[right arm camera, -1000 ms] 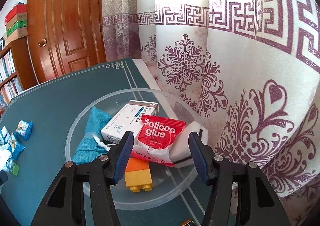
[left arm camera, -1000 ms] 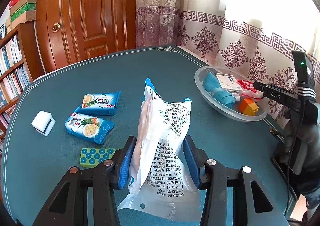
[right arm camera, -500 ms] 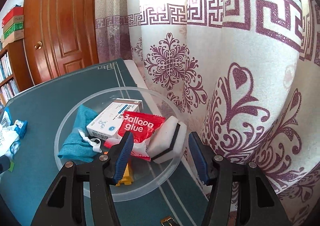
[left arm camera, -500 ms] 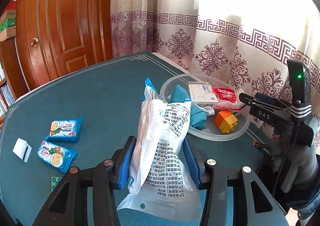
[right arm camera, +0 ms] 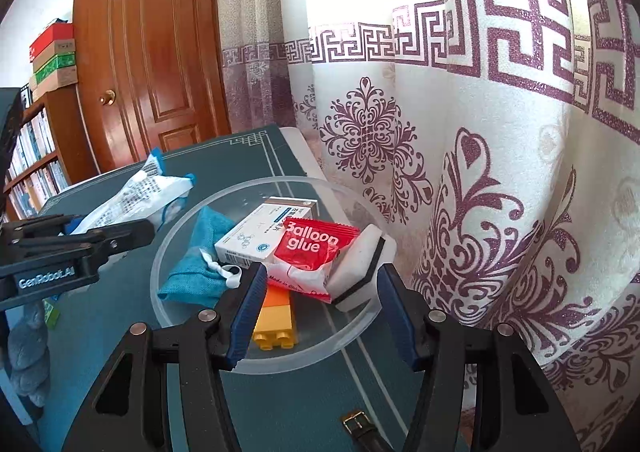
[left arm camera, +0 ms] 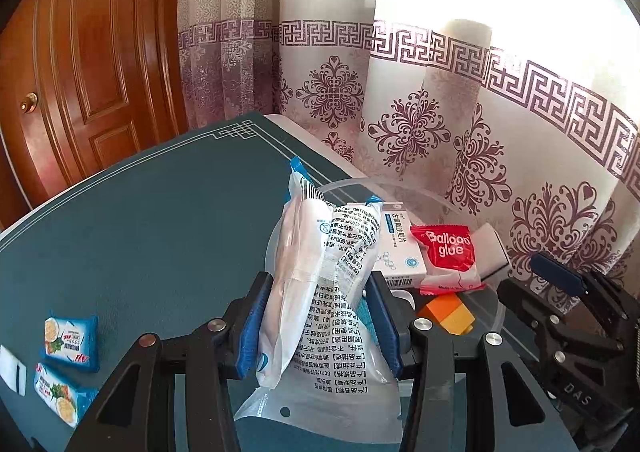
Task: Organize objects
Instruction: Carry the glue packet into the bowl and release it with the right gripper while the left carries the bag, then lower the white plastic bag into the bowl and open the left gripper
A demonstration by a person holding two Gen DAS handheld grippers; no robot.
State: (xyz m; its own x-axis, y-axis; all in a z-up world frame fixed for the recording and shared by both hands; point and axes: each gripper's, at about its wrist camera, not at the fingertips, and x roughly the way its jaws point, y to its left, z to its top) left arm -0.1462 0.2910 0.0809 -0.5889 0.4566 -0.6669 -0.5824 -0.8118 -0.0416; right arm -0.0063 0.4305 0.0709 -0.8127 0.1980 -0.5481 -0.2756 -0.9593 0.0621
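White printed pouch (left arm camera: 328, 292) clamped upright between left gripper (left arm camera: 320, 322) pads, at near rim of clear bowl (right arm camera: 160, 292). Right gripper (right arm camera: 320, 316) jaws apart, nothing between them, low over bowl's near edge. In bowl: orange-yellow block (right arm camera: 276, 316), teal cloth (right arm camera: 196, 256), white box (right arm camera: 256, 236), red Balloon glue packet (right arm camera: 308, 252), white sponge (right arm camera: 360, 264). Curtain (right arm camera: 480, 131) behind.

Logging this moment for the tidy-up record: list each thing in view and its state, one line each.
Left gripper: shut on white pouch.
White pouch: held upright, off the table, near the bowl.
Right gripper: open, empty, above the bowl's near rim.
Bowl: on table, holding five items.
Glue packet: in bowl, atop the pile.
Box: in bowl, flat.
Two cracker packs: on table.
Door: closed.
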